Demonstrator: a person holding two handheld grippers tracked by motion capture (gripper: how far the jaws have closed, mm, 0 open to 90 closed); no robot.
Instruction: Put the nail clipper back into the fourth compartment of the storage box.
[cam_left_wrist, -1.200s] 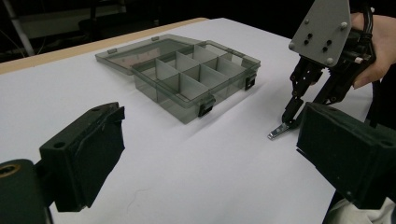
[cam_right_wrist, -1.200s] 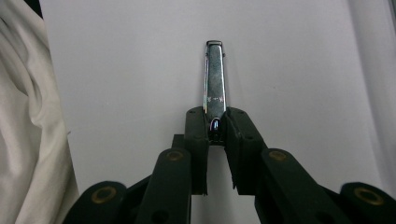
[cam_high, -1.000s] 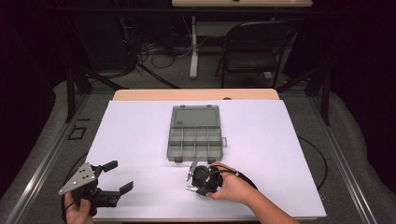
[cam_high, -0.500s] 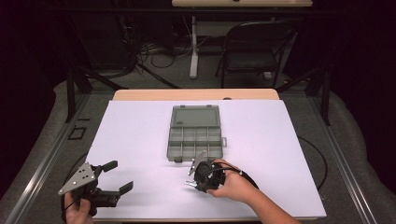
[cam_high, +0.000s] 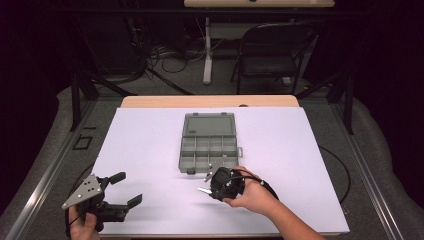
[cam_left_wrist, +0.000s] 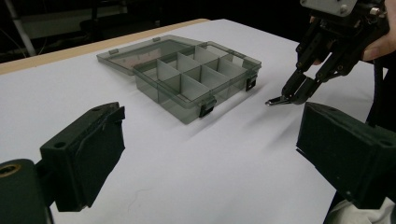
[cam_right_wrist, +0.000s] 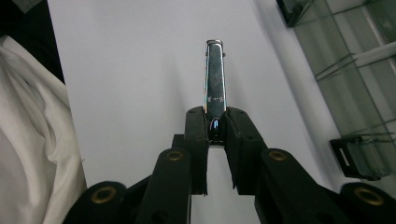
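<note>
A shiny, narrow metal clipper (cam_right_wrist: 215, 77) sticks out from between the pads of my right gripper (cam_right_wrist: 215, 123), which is shut on its near end. In the high view the right gripper (cam_high: 209, 184) hovers just off the white table near the front corner of the box, with the clipper (cam_high: 204, 190) pointing left. A smoky grey compartment box (cam_high: 207, 145) lies open mid-table, its lid flat behind it and its cells looking empty. My left gripper (cam_high: 128, 188) rests at the front left, open with nothing between its jaws.
The white table sheet (cam_high: 150, 140) spreads wide on both sides of the box (cam_left_wrist: 196, 77). Seen from the left gripper view, the right gripper (cam_left_wrist: 292, 93) hangs right of the box. A white sleeve (cam_right_wrist: 28, 116) is at the left of the right gripper view. A chair (cam_high: 270, 55) stands beyond the table.
My right gripper has risen slightly off the table with the clipper in its jaws. The left gripper has stayed where it was.
</note>
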